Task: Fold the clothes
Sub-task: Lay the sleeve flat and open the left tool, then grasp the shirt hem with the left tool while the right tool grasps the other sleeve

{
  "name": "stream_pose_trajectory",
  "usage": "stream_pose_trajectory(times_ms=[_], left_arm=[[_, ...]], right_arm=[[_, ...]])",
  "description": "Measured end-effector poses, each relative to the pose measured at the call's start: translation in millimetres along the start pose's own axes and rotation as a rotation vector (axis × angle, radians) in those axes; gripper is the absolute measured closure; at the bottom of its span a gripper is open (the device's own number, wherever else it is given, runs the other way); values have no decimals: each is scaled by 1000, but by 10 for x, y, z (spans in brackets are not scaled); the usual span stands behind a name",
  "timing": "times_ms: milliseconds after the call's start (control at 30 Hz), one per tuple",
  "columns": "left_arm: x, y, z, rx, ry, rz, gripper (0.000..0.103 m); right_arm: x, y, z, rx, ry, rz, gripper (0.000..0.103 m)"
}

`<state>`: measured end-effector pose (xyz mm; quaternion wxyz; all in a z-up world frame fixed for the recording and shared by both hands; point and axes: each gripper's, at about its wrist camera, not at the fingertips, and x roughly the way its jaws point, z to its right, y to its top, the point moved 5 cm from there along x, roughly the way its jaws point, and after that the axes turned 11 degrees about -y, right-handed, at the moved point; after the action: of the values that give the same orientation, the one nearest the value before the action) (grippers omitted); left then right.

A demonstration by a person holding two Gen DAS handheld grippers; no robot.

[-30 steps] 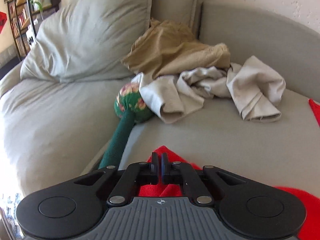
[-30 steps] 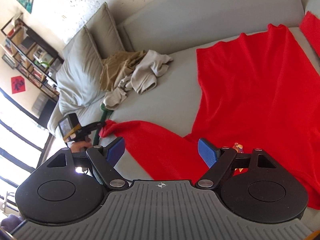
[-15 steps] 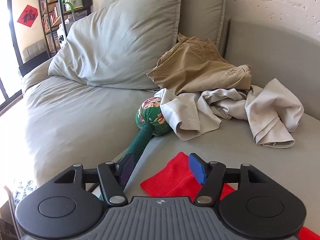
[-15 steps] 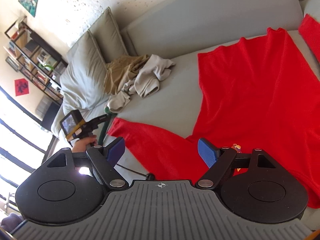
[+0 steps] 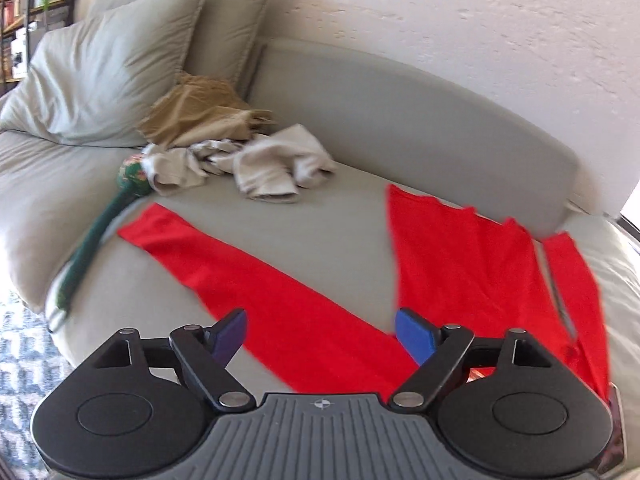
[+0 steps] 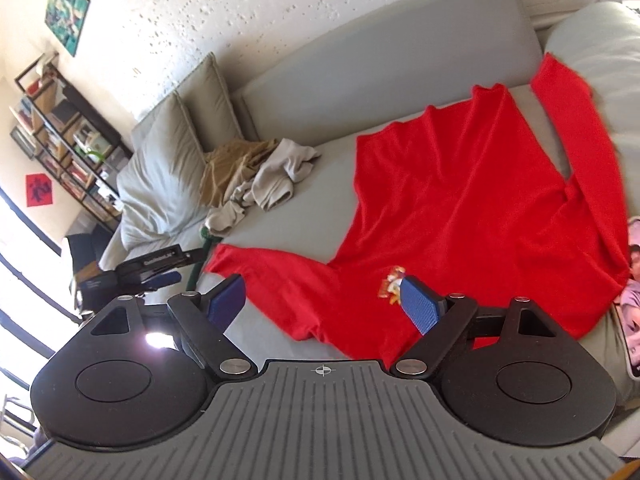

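Red shirt (image 5: 304, 300) flat below both opening grippers, w/ nothing gripped.

Red shirt (image 6: 460, 208) spread flat on grey sofa (image 6: 320, 184), right gripper (image 6: 322, 304) fingers opening, nothing between

No legible text; red wall sign (image 6: 39, 196) character unreadable.

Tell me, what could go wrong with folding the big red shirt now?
The red long-sleeved shirt has one sleeve lying up onto the rounded grey cushion, so a fold might come out crooked. The long green stuffed toy lies beside the other sleeve's cuff and could snag it. The crumpled beige clothes pile crowds the sofa.
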<state>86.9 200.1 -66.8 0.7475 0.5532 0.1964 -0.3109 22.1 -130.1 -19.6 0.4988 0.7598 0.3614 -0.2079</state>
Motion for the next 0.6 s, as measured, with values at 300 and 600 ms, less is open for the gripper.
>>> stream_pose_trajectory(times_ms=[300,600], left_arm=[[422,-1158,1016,25,-73,-160,23],[506,-1403,820,-182,-18,-97,34]], right_arm=[[-213,-641,1208,184,-210,-4,25],[45,-720,1706,333,-206,-13,41]])
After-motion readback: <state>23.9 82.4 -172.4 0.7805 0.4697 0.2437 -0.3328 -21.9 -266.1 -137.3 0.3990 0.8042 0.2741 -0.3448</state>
